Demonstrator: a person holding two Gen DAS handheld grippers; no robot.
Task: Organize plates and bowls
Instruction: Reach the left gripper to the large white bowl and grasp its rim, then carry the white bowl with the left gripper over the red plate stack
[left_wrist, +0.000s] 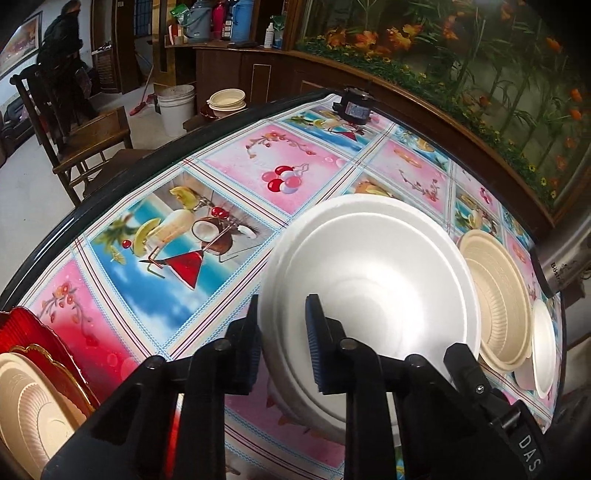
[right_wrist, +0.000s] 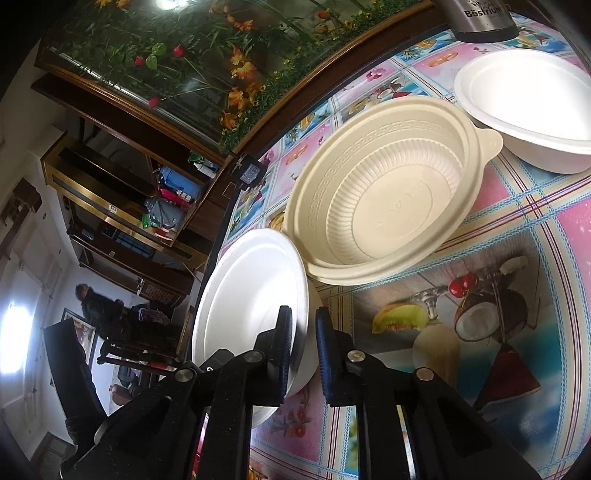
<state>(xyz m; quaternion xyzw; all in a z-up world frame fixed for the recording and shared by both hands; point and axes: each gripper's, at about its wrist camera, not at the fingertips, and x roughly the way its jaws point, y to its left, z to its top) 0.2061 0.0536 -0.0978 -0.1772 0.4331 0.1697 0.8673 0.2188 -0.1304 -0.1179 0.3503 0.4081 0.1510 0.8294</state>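
White foam bowl (left_wrist: 373, 273) gripped at its rim by both tongs, over the patterned table.

In the left wrist view the bowl fills the middle of the frame, tilted, and the left gripper (left_wrist: 286, 339) at the bottom is closed on its near rim, one finger inside and one outside. In the right wrist view the same bowl (right_wrist: 251, 295) is in the lower left, standing almost on edge, and the right gripper (right_wrist: 303, 350) is closed on its rim in the same way. A beige ribbed bowl (right_wrist: 388, 192) sits on the tablecloth (right_wrist: 517, 229) just beside it, in the centre of this view, and a second white bowl (right_wrist: 532, 107) is in the upper right, touching the beige one's tab. A red plate (left_wrist: 40, 336) with a beige dish (left_wrist: 29, 402) on it shows at the lower left of the left wrist view.
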